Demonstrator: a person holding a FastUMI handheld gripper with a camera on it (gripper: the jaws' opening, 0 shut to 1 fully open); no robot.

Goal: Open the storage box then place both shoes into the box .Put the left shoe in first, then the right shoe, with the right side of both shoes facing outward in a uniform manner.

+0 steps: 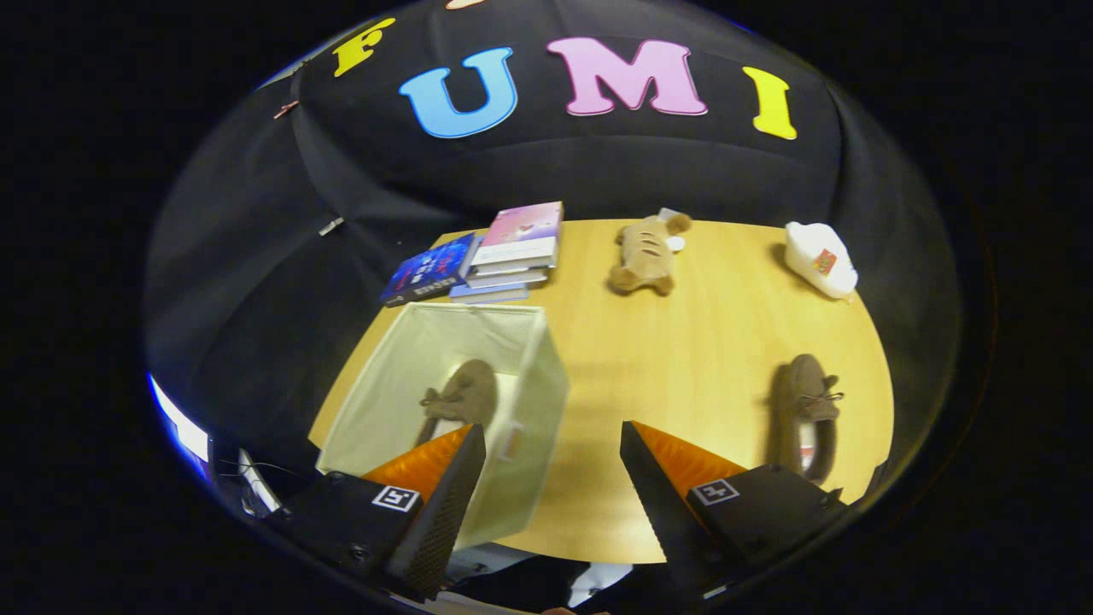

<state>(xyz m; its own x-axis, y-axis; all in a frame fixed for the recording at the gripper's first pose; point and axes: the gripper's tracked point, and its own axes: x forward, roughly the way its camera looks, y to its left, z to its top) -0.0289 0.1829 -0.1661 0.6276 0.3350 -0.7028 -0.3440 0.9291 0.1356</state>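
One shoe (461,397) boxed, tool (553,444) spread empty

Bare table (683,342) between storage box (538,384) and shoe (807,410).

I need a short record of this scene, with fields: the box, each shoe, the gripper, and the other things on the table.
storage box: open, on the table, ahead of one finger
shoe in box: brown, lying inside
shoe on table: brown, outside the box, beyond the other finger
gripper: open, fingers apart, holding nothing
far side of table: books, plush toy, white object
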